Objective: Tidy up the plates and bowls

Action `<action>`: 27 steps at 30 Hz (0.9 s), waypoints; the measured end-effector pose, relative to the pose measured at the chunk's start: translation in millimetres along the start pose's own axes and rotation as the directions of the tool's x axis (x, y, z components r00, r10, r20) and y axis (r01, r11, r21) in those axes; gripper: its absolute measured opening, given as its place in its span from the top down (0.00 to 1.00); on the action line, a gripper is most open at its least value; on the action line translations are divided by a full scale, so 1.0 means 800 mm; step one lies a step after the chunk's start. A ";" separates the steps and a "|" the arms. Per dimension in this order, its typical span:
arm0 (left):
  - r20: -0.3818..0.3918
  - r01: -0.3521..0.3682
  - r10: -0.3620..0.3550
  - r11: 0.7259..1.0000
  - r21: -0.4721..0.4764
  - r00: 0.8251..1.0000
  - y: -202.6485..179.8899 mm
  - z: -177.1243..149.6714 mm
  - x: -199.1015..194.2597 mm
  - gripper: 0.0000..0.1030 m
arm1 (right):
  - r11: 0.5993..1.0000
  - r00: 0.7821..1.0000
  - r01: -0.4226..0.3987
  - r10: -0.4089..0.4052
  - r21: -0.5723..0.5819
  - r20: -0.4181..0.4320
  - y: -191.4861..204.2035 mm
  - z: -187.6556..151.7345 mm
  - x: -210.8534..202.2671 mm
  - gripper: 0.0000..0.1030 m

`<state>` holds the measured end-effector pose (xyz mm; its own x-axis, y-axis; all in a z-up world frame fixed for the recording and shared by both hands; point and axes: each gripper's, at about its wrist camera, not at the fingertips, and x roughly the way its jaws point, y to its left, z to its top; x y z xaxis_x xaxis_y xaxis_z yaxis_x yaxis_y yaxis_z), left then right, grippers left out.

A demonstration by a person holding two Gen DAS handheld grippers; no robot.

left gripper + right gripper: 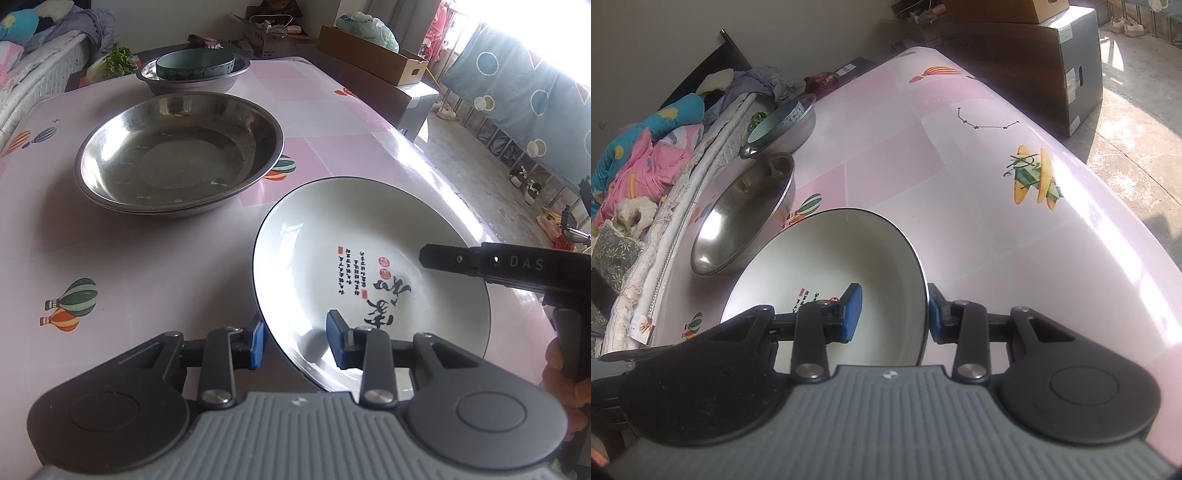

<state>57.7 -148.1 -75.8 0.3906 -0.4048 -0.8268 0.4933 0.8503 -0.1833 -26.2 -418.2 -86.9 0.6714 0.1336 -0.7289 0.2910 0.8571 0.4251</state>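
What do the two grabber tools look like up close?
Both match. The left gripper and the right gripper each have a ribbed grey body with a tiny white logo, two rounded black housings with circular caps, black link arms with silver screws, and blue pads on the fingertips. Seen from the left camera, the right one's black side carries the letters DAS. No cables or sleeves show.

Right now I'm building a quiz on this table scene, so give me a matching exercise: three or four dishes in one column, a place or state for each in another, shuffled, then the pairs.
Things:
1. white plate
2. teal bowl
3. large steel basin
4. far steel basin

Places or states:
A. sits inside another dish
B. empty, between the other dishes
C. rim straddled by the left gripper and the right gripper
D. holds a bowl

Pairs: 1-C, 2-A, 3-B, 4-D
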 end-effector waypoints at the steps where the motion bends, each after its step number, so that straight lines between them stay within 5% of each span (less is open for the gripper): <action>1: -0.001 -0.002 0.002 1.000 0.001 1.000 0.000 0.000 0.000 0.67 | 1.000 1.000 0.001 -0.001 -0.002 0.001 0.000 0.000 0.000 0.66; 27: -0.002 -0.033 0.033 0.999 0.037 0.999 -0.016 0.006 0.009 0.59 | 1.000 0.999 0.026 -0.025 -0.016 0.026 0.001 -0.003 -0.001 0.66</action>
<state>57.9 -163.7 -76.3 0.4051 -0.3754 -0.8337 0.5085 0.8503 -0.1358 -28.3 -416.3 -87.6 0.6811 0.0990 -0.7255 0.2976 0.8679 0.3978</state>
